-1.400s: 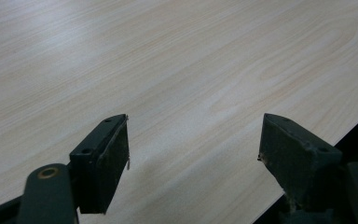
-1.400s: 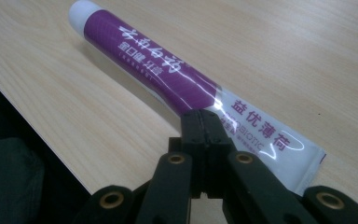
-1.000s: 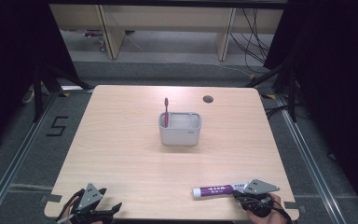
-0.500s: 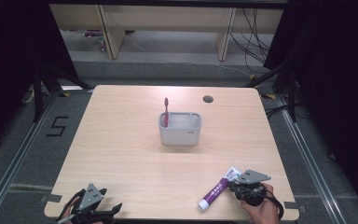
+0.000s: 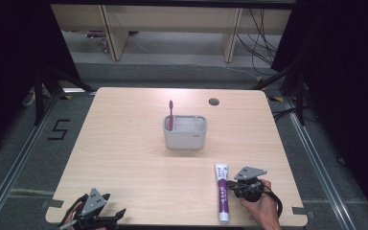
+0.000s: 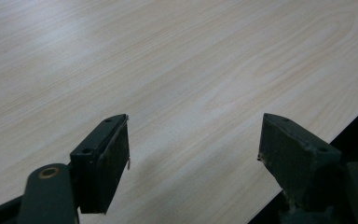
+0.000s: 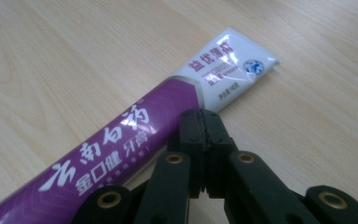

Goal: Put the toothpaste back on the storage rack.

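The toothpaste tube (image 5: 222,192) lies flat on the tabletop (image 5: 124,143), in front of the grey holder (image 5: 185,132) toward the person and a little to its right. Its long axis runs roughly from the holder back to the near edge, flat crimped end toward the holder. The right tool (image 5: 233,188) sits just beside the tube's right flank, far nearer than the left tool (image 5: 117,214), which rests well apart at the near left corner with its jaws wide and nothing between them. In the right gripper view the right tool (image 7: 204,122) has its jaws pressed together and gripping nothing, tips at the tube (image 7: 135,135); they seem to touch its side, though that is hard to confirm. The right hand (image 5: 261,206) holds it low, aimed leftward across the tube.
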A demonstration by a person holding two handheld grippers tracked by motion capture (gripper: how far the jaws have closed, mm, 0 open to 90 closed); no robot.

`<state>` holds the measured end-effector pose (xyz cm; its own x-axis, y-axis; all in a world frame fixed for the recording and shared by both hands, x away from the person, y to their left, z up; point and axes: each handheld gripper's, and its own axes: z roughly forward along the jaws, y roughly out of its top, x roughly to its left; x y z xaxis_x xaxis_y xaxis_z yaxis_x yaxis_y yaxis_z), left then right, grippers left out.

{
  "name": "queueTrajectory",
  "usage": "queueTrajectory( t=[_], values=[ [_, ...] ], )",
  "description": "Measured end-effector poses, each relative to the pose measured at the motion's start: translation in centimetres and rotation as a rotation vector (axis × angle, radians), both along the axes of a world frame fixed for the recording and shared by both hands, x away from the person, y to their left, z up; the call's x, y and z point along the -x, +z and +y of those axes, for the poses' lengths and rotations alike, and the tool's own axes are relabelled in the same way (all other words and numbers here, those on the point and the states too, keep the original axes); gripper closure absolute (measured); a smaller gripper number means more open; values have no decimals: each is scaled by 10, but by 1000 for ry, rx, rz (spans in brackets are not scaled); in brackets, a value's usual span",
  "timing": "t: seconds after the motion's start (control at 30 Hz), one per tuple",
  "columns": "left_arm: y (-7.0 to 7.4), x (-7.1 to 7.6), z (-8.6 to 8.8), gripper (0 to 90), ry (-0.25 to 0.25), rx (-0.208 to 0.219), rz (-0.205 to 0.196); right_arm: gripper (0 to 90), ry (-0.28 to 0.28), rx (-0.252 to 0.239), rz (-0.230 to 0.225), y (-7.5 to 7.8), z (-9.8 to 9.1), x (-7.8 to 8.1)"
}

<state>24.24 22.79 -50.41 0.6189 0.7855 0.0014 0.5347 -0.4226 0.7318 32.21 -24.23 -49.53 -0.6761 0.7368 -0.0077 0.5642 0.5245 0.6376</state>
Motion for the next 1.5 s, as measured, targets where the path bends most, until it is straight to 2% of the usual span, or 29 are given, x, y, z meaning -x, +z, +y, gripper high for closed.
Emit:
queueTrajectory(
  t=[0.13,0.2,0.23,0.33,0.37,0.47,0.5,0.57,0.63,0.67,0.7,0.73,0.77,0.83,0.87,0.9,0.97,1.0,1.03,1.1,1.13,1.17,1.2,1.27,1.33,1.4,1.43,1.47,1.5],
  values=[
    [0,-1,0,240,-1,-1,-5,887,20,2,-20,-1,5,-5],
    [0,0,0,240,-3,2,-2,885,23,14,1,0,6,-7],
    [0,-1,0,240,-1,-5,-13,885,13,5,-3,-2,8,-8],
    [1,0,1,240,-5,-13,-5,882,28,17,-4,0,9,-10],
    [-1,0,-1,241,8,8,-12,881,22,14,13,1,11,-10],
    [1,0,0,240,-8,-1,-6,878,14,-6,-1,0,13,-11],
    [0,-1,0,240,-6,-9,-10,875,43,13,-2,1,12,-13],
    [0,0,0,241,-1,-4,-12,871,44,8,9,0,14,-14],
    [0,0,-1,241,-4,9,-7,866,43,8,-13,0,16,-15],
    [1,0,0,241,-10,1,-5,861,52,15,14,1,16,-15],
    [0,-1,0,241,-1,-2,-13,855,71,19,6,1,17,-16],
    [-1,0,-1,241,1,10,-14,847,55,21,7,3,17,-15],
    [1,1,1,240,-13,-17,0,839,55,8,-6,2,18,-15],
    [1,1,0,250,-17,-11,-8,828,52,14,-1,4,18,-14],
    [1,1,-1,260,-13,-1,-13,817,37,15,32,7,19,-12],
    [1,1,-1,260,-14,1,-10,802,59,22,3,8,18,-13],
    [1,2,0,261,-22,-16,-7,776,51,3,-2,12,19,-11],
    [1,2,-1,260,-13,4,-9,756,65,-3,-15,13,19,-12],
    [1,1,0,257,-14,-7,-13,733,71,7,2,17,19,-11],
    [0,2,-1,252,-13,2,-6,691,29,-6,18,21,21,-7],
    [0,2,-1,250,-14,4,-7,669,61,9,11,23,20,-9],
    [0,2,-1,250,-13,12,-12,645,60,-10,16,23,21,-8],
    [1,1,0,248,-11,2,-4,619,41,1,43,27,21,-6],
    [2,1,0,246,-20,-8,4,578,59,13,45,29,22,-6],
    [0,1,0,245,-16,3,-8,548,56,9,28,29,23,-5],
    [1,1,0,245,-17,-7,-4,529,57,23,64,33,24,-4],
    [0,1,-1,244,-14,10,-6,520,60,28,63,33,24,-4],
    [1,1,0,245,-17,-6,-4,508,72,41,60,33,25,-4],
    [0,1,-1,244,-9,11,-13,498,55,43,95,34,27,-2]
  ],
)
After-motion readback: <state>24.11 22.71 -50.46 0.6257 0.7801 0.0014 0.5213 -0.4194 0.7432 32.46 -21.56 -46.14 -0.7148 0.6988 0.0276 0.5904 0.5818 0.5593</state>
